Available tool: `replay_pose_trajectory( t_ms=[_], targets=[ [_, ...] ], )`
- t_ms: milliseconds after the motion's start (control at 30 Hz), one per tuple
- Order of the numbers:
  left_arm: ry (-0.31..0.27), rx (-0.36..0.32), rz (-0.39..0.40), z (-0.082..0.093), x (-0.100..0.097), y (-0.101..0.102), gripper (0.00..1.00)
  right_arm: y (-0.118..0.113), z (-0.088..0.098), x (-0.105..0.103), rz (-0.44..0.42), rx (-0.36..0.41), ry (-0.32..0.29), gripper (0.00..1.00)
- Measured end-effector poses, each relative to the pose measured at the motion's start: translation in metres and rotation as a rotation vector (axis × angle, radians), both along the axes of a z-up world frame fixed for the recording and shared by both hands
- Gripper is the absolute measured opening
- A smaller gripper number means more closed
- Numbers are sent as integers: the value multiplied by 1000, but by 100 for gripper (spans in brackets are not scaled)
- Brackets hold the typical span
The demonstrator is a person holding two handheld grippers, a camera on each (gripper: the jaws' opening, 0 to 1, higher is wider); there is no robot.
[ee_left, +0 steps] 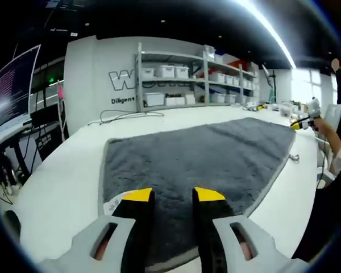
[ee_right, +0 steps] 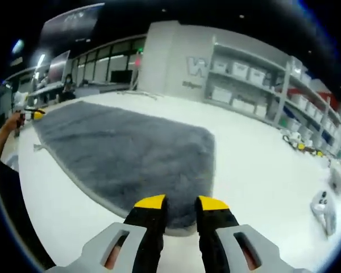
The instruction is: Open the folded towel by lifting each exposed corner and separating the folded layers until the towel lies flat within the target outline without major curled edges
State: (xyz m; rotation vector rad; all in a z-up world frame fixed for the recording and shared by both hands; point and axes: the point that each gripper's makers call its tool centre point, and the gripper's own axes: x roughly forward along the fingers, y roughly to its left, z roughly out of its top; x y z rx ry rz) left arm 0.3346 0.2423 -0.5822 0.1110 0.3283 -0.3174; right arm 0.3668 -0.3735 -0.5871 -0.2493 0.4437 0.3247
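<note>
Towel first: a grey, plush, deep-piled towel [ee_left: 199,156] with a paler stitched hem lies spread open and flat on the smooth white desk [ee_left: 62,182], its surface soft and matte, its corners rounded.

In the left gripper view, the left gripper [ee_left: 173,196] rises from the bottom with two black jaws tipped in yellow, set on pale grey moulded bodies. The jaws stand a little apart with a narrow gap between them and hold nothing; they sit over the towel's near edge, though whether they touch the pile cannot be told. Just beside the left jaw a small white printed label [ee_left: 111,205] shows at the towel's hem.

In the right gripper view, the right gripper [ee_right: 181,203] has the same yellow-tipped black jaws, likewise slightly parted and empty, at the towel's [ee_right: 131,153] rounded near corner, where the hem curves against the desk [ee_right: 256,170].

Farther out, metal shelving [ee_left: 193,77] carries white rectangular plastic bins against a grey wall with pale lettering. Loose cables trail across the far desk. At the far side of the towel, a person's hand [ee_left: 324,126] holds a yellow-marked tool.
</note>
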Motion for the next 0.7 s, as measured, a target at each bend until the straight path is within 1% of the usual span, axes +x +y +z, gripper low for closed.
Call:
replay_pose_trajectory(
  t_ms=[33, 100, 167, 267, 333, 367, 433, 500, 600, 700],
  targets=[
    [6, 40, 8, -2, -1, 3, 28, 0, -1, -1, 2, -5, 7, 19],
    [24, 64, 0, -5, -4, 2, 30, -2, -1, -2, 0, -11, 9, 19],
    [29, 66, -1, -5, -5, 3, 33, -2, -2, -4, 3, 13, 19, 20],
    [37, 54, -6, -4, -6, 3, 33, -3, -8, -6, 9, 29, 39, 22],
    [63, 62, -23, -7, -9, 2, 34, -3, -9, -6, 8, 39, 46, 22],
    [73, 66, -25, -9, -10, 3, 34, -3, -9, -6, 8, 44, 46, 22],
    [76, 56, -25, -9, -10, 4, 34, -3, -9, -6, 5, 52, 50, 22],
    [86, 59, -40, -10, -12, 2, 33, -3, -10, -6, 2, 61, 56, 21],
    [96, 49, -39, -11, -14, 4, 33, -2, -10, -7, 14, 61, 56, 19],
    [101, 46, -37, -11, -14, 4, 33, -2, -11, -7, 11, 70, 64, 18]
  ],
)
